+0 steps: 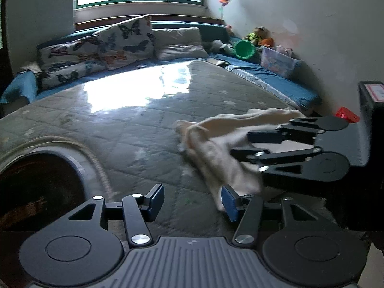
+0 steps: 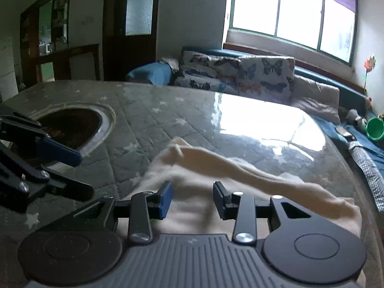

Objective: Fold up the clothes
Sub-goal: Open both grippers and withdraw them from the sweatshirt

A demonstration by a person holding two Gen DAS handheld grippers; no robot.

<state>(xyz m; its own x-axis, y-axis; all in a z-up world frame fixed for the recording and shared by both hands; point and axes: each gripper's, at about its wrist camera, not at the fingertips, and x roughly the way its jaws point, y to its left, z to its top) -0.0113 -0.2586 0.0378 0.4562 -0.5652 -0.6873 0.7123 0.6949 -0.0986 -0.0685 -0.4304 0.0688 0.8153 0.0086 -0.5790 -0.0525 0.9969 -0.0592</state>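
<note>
Currently a cream garment (image 2: 216, 168), bunched and partly rolled, lies on the grey quilted table cover (image 1: 120, 124) with small white stars, near the table's right edge. Glare from the window (image 2: 288, 12) washes out the cover's far middle.

Left gripper (image 1: 192, 204): jaws stand moderately wide with nothing between the blue pads; the garment's near tip lies just beside the right pad, contact uncertain owing to blur.

Right gripper (image 2: 193, 200): jaws stand at a narrower gap, hovering over the garment's flat near portion; the pads do not press on the cloth. In the left wrist view it reaches in from the right above the garment.

A round dark opening (image 2: 69, 127) in the cover sits on the left, well apart from the garment. Butterfly-print cushions (image 1: 96, 48) line the blue bench behind the table; a green cup (image 1: 244, 49) lies on the bench by the wall.
</note>
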